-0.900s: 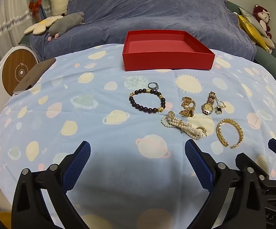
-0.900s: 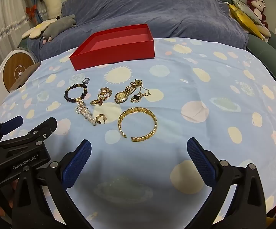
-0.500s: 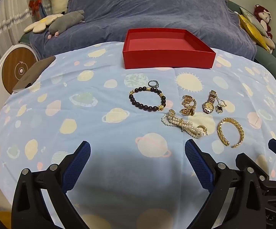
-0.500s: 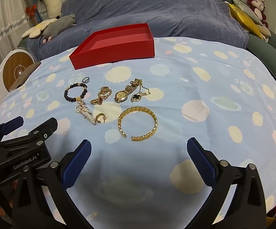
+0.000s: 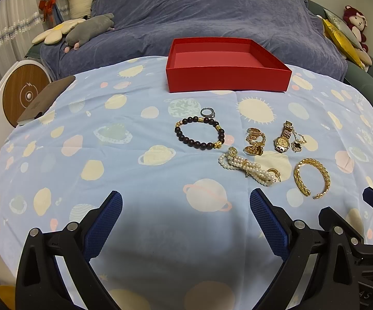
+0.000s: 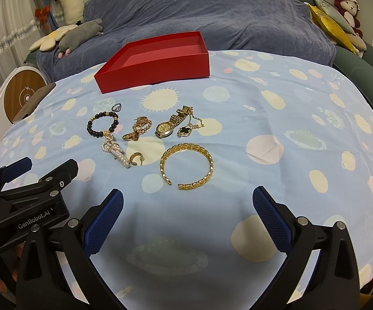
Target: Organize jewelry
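Left tongs [image 5: 186,215]: held low over the near edge of the bench [image 5: 83,155], pointing toward the far side, jaws spread wide with nothing between the blue pads [image 5: 103,223]. Right tongs [image 6: 187,215]: level beside the left, likewise gaping wide and holding nothing, aimed at the jewelry; the left tool's black body sits just to its left in the right wrist view. Bench covering: pale blue cloth printed with suns and planets. Red box [image 5: 227,68]: open, at the far side of the bench, well apart from the tongs. Jewelry, loose on the cloth between box and tongs: silver ring [image 5: 208,113] touching the dark beaded bracelet [image 5: 199,134]; gold chain heap [image 5: 255,145]; gold watch [image 5: 282,139] with a black clover pendant [image 6: 185,130] just beside it; pearl strand [image 5: 248,169] with a small gold earring [image 6: 135,158] at its end; gold cuff bangle [image 6: 186,166], nearest the right tongs.
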Demonstrator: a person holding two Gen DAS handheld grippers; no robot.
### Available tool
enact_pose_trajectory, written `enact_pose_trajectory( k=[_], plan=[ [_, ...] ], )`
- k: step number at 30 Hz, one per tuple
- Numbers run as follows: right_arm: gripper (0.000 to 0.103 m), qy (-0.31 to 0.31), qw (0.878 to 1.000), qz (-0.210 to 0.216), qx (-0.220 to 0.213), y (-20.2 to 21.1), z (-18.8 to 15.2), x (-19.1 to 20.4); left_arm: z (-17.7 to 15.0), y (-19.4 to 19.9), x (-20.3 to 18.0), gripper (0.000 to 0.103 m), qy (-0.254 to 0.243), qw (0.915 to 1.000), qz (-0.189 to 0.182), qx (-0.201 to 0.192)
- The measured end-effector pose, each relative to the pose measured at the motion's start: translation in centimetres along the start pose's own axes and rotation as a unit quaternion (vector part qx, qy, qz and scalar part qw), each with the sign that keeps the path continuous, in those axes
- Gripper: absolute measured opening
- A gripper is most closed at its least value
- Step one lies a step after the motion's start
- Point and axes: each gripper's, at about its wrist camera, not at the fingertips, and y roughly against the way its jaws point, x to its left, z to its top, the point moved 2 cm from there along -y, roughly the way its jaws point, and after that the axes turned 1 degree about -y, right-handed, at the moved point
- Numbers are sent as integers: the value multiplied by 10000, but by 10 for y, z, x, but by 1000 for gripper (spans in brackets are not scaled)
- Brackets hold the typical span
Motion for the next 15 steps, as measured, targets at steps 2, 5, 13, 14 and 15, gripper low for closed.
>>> enact_pose_trajectory(
  k=[2,5,13,14,15],
  plan=[
    [98,3,10000,-2,0,0,0,0,0,0,0,96,-1,10000,1,2],
    [98,-2,10000,4,3,0,0,0,0,0,0,96,-3,10000,0,-3],
    [98,-4,10000,14,6,0,0,0,0,-1,0,96,-3,10000,-33,33],
    [98,1,10000,5,14,0,0,0,0,-1,0,96,3,10000,-59,48],
    [98,10,10000,-14,17,0,0,0,1,-2,1,96,24,9999,-102,57]
  ],
)
